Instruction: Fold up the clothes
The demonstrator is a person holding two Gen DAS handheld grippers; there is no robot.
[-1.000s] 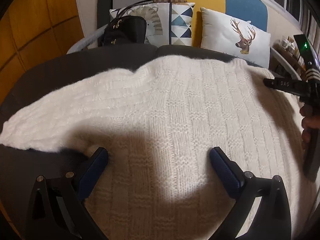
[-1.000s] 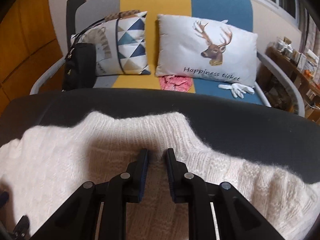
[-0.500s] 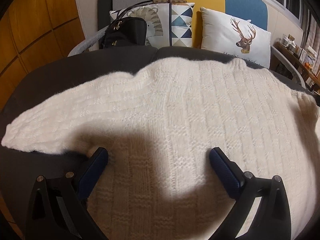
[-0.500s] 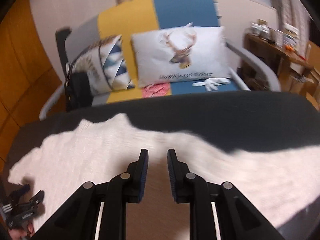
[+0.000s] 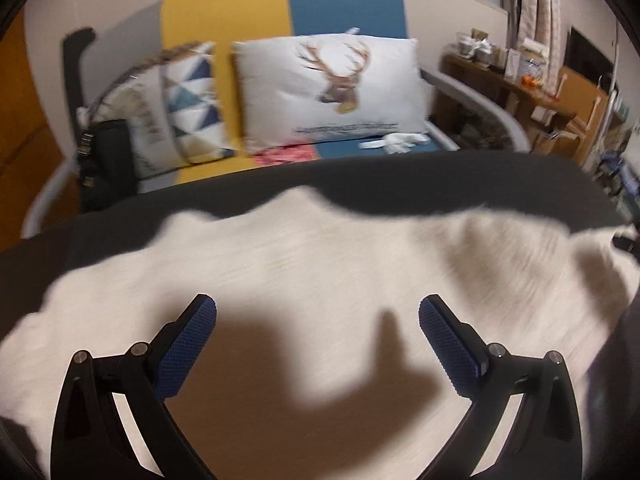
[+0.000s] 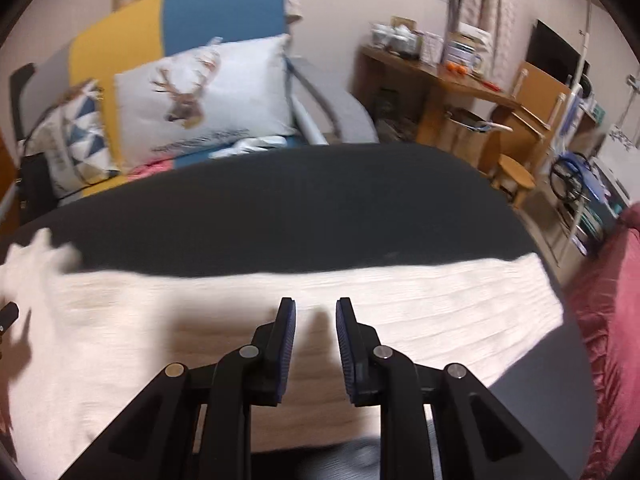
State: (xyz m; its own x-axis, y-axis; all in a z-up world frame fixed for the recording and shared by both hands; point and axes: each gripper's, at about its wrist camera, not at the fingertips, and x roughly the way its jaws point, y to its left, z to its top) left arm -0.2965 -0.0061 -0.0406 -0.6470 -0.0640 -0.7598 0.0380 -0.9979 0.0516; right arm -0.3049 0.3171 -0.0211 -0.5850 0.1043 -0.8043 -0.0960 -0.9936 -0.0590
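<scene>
The white sweater (image 5: 320, 272) lies spread across the dark table (image 6: 300, 216), its length running side to side beneath both my grippers, my left gripper (image 5: 318, 328) gaping wide above its middle and my right gripper (image 6: 315, 320) narrowly parted, holding nothing, nearer its right end.

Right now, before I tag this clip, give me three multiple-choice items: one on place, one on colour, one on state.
1. The sweater lies on:
A. dark table
B. sofa
C. floor

2. The pads are:
A. red
B. blue
C. green

3. The left gripper is:
A. shut on the sweater
B. shut, empty
C. open, empty

Answers:
1 A, white knit spread over the dark top.
2 B, blue textured pads on black jaws.
3 C, jaws wide apart, nothing between them.
</scene>
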